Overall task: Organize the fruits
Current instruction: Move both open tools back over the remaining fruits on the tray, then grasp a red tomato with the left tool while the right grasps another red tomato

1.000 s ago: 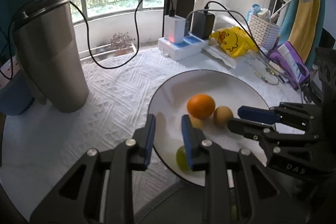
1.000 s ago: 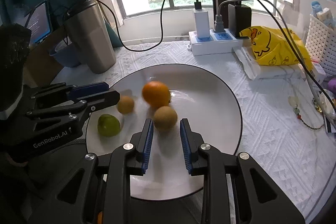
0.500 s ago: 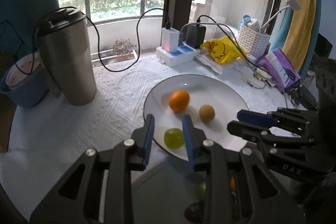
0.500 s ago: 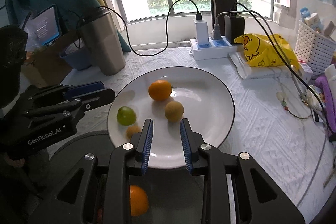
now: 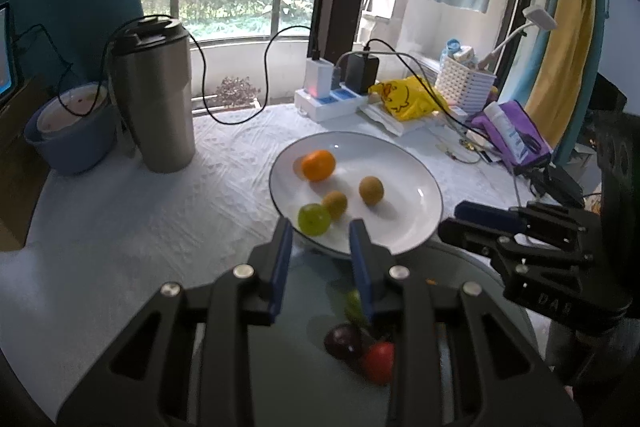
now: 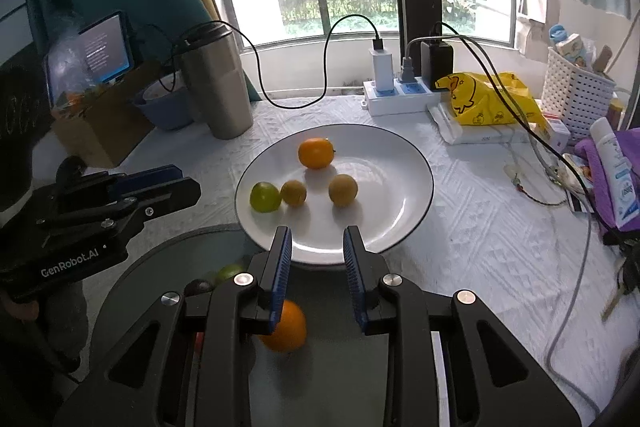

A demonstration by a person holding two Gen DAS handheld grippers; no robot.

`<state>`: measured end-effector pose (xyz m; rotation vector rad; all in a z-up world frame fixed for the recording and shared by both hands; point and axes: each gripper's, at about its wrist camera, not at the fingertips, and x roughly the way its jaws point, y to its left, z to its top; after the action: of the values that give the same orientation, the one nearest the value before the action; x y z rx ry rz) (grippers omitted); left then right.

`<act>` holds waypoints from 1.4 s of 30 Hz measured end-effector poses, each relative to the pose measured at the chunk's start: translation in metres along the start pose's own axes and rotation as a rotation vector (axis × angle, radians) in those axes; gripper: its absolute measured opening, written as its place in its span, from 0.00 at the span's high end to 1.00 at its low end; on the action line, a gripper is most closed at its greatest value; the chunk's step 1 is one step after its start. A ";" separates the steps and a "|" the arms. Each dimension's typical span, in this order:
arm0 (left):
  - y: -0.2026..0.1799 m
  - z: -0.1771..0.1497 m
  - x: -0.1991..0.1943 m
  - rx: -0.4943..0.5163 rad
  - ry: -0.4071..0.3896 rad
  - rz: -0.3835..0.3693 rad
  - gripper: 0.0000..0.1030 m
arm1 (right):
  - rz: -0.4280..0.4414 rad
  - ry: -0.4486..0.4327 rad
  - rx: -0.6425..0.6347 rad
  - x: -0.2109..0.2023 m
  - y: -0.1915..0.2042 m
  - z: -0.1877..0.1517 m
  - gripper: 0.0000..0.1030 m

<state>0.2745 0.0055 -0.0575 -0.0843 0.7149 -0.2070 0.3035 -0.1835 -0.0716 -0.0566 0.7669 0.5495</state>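
Note:
A white plate on the white cloth holds an orange, a green fruit and two small brown fruits. A grey tray nearer me holds another orange, a dark fruit, a red fruit and a green fruit. My left gripper is open and empty above the tray's far edge. My right gripper is open and empty above the tray, near the plate's front rim.
A steel tumbler and a blue bowl stand at the left. A power strip with chargers and cables, a yellow bag, a white basket and purple items crowd the back and right.
Both grippers have pulled back and up from the plate, so the grey tray with its fruits has come into view below them. Both stay open and empty.

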 end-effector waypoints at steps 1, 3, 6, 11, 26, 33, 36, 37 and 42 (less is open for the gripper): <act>0.000 -0.001 -0.002 -0.001 -0.001 0.000 0.70 | 0.000 0.000 -0.002 -0.002 0.001 -0.002 0.72; -0.001 -0.005 -0.008 0.000 -0.004 0.002 0.70 | 0.002 -0.001 -0.003 -0.006 0.004 -0.006 0.72; -0.002 -0.013 -0.016 -0.001 -0.010 0.016 0.69 | 0.004 -0.002 -0.007 -0.011 0.007 -0.012 0.72; 0.000 -0.029 -0.024 -0.023 -0.003 0.025 0.55 | 0.011 0.008 -0.013 -0.016 0.013 -0.023 0.72; 0.000 -0.067 -0.037 -0.063 0.017 0.017 0.55 | 0.044 0.048 -0.031 -0.018 0.034 -0.056 0.72; 0.001 -0.078 -0.044 -0.078 0.011 0.013 0.55 | 0.067 0.075 -0.054 -0.013 0.045 -0.063 0.71; -0.001 -0.083 -0.045 -0.080 0.014 0.010 0.55 | 0.072 0.095 -0.055 -0.007 0.047 -0.068 0.63; -0.001 -0.085 -0.045 -0.081 0.018 0.010 0.55 | 0.074 0.102 -0.051 -0.005 0.046 -0.070 0.61; -0.004 -0.088 -0.042 -0.079 0.033 0.011 0.55 | 0.105 0.141 -0.047 0.003 0.045 -0.074 0.61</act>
<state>0.1850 0.0105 -0.0957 -0.1523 0.7560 -0.1705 0.2355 -0.1610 -0.1205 -0.0998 0.8979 0.6685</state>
